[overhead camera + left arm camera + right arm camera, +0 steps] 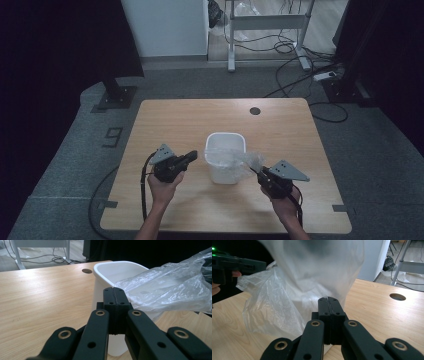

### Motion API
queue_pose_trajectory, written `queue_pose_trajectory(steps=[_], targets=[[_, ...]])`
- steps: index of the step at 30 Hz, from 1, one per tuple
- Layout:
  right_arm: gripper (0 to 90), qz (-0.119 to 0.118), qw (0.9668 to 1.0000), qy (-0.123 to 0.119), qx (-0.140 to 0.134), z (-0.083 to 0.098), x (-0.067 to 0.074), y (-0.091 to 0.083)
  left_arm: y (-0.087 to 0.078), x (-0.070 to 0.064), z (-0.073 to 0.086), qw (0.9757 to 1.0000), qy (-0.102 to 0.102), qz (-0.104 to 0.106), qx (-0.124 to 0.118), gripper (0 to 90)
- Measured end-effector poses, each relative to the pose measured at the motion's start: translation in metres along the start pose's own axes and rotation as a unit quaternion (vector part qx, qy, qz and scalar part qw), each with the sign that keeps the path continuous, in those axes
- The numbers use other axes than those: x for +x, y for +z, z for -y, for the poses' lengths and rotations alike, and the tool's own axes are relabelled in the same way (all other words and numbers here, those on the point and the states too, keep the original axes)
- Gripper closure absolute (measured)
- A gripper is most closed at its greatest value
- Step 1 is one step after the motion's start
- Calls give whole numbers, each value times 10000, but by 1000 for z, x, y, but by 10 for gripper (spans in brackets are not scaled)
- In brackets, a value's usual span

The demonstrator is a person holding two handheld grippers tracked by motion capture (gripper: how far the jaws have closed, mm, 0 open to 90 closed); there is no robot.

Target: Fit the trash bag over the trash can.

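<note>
White plastic bin (225,156) is standing mid-counter (175,120). Clear crinkled plastic bag (248,161) is draping over its right rim. Right gripper (262,176) jaws are clenching the bag's edge; left gripper (191,157), jaws clenched empty, is hovering beside the bin's left wall.

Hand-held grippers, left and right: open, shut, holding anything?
Left hand-held gripper: shut, nothing between the jaws, beside the white bin.
Right hand-held gripper: shut, apparently pinching the clear plastic bag at its edge.
</note>
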State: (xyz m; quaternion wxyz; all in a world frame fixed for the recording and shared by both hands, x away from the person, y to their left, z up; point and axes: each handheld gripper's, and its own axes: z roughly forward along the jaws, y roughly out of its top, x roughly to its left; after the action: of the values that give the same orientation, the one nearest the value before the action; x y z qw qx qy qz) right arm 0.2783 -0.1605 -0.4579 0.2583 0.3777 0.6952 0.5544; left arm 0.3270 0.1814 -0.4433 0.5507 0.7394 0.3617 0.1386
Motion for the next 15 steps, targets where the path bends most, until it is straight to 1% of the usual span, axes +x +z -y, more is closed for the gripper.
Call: queue_pose_trajectory(steps=[3,5,6,8,9,12,15], targets=[[887,1,10000,-1,-21,2,1,0,0,0,0,10000,1,28,55,900],[878,8,10000,13,-8,2,0,0,0,-1,0,10000,-12,38,22,891],[876,14,10000,7,-19,2,-1,0,-1,-1,-1,10000,-31,43,-14,869],[876,-4,10000,35,-43,1,-1,1,-2,-4,-4,9999,-28,-1,-100,776],[875,-4,10000,-13,-65,0,-2,1,-2,-5,-7,9999,-10,15,-115,724],[876,-35,9999,-71,-62,-3,0,1,-3,-11,-18,9998,94,15,-188,612],[876,-61,9999,-123,-44,-5,1,2,-2,-18,-31,9994,270,80,-211,556]])
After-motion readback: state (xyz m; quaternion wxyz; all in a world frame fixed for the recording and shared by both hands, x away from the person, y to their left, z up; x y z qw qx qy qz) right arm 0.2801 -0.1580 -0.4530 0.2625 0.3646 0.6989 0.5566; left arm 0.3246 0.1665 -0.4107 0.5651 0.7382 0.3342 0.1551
